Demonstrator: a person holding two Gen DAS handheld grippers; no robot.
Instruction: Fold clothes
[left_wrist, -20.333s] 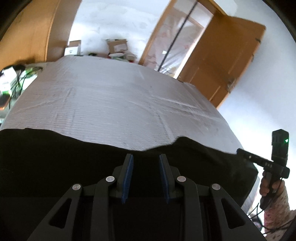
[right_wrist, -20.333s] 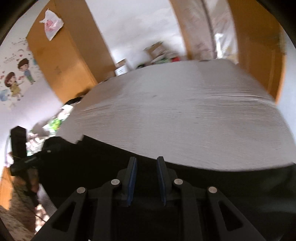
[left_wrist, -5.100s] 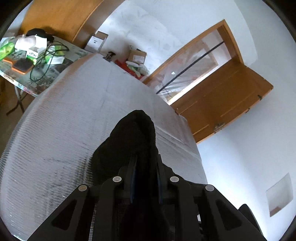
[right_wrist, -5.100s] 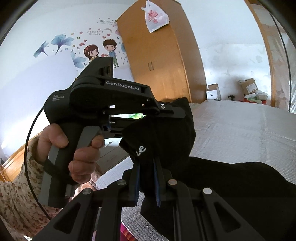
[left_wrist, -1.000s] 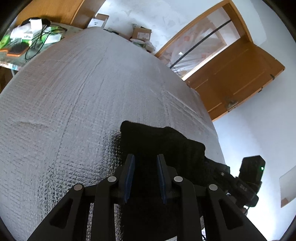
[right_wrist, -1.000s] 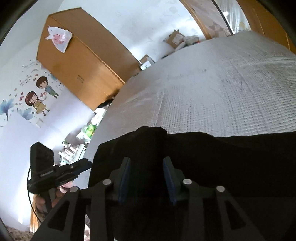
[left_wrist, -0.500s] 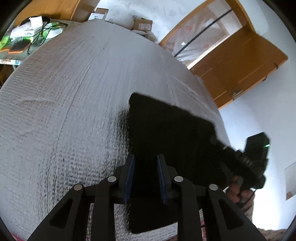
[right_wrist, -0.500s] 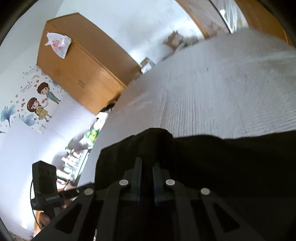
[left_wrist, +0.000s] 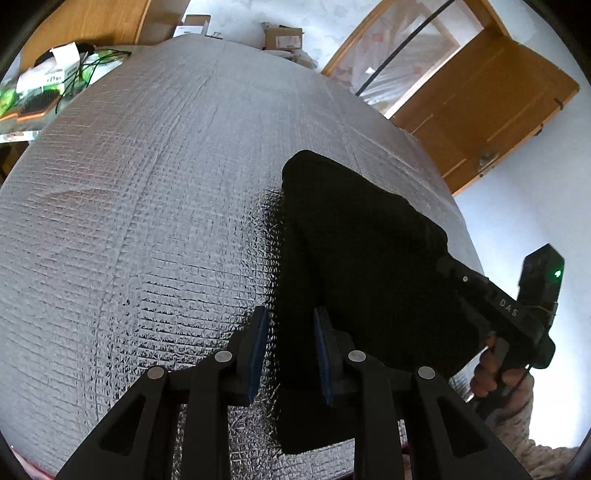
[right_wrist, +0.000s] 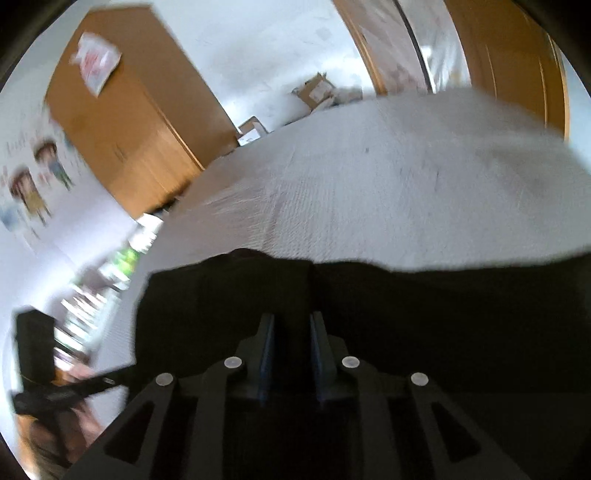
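black garment (left_wrist: 354, 266) folded on silver quilted mat (left_wrist: 147, 206); left gripper (left_wrist: 290, 354) released above its edge; right gripper (right_wrist: 291, 354) opening over cloth.

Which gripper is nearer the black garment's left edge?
Left. The left gripper sits at the black garment's left edge, jaws open over it. The right gripper is at its opposite side, jaws opening with cloth between them.

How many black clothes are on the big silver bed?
1. The black garment lies folded on the silver quilted surface near its near right edge, by both grippers. Only one shows; another piece could be hidden underneath.
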